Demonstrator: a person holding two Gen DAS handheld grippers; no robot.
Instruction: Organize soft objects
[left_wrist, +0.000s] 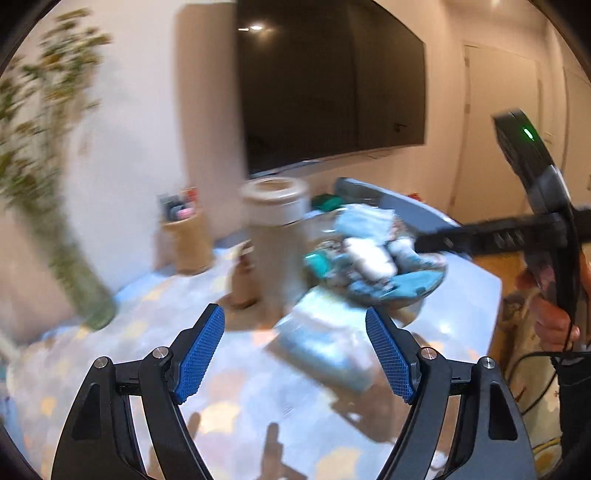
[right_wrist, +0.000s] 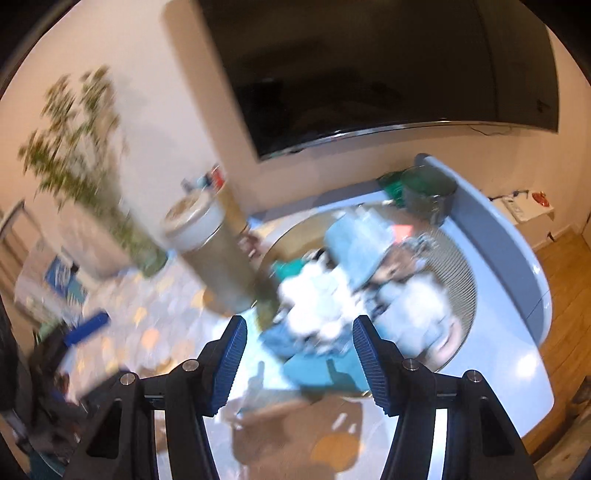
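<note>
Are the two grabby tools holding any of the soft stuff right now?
No, nothing is held. The left tool is open over the table, and the right tool is open above the bowl of soft cloths. Neither one's blue pads touch anything.

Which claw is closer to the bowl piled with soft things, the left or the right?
Right. The right claw hangs just above the near edge of the bowl, jaws open and empty. The left claw is farther back, over a folded pale cloth lying before the bowl, also open.
</note>
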